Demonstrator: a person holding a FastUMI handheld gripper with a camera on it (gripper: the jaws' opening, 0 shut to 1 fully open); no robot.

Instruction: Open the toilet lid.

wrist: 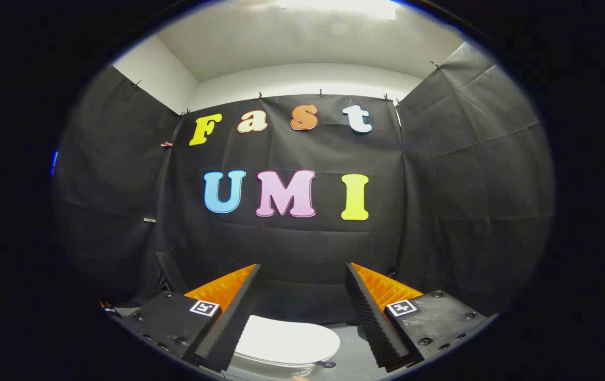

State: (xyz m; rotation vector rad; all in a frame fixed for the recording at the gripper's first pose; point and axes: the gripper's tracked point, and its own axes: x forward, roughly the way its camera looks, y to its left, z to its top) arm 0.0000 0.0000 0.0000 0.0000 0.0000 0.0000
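A white toilet lid (286,341) lies shut and flat, low down between and below my two fingers. My gripper (302,278) stands open, held high above the toilet, with nothing between its fingers. The left finger (231,312) and the right finger (374,312) are black with ribbed pads and orange backs. A small dark fitting (326,364) sits at the lid's near right edge.
Black cloth walls close the booth ahead and on both sides. A pale grey floor (353,344) shows to the right of the toilet. A white ceiling with a bright light (339,8) is overhead.
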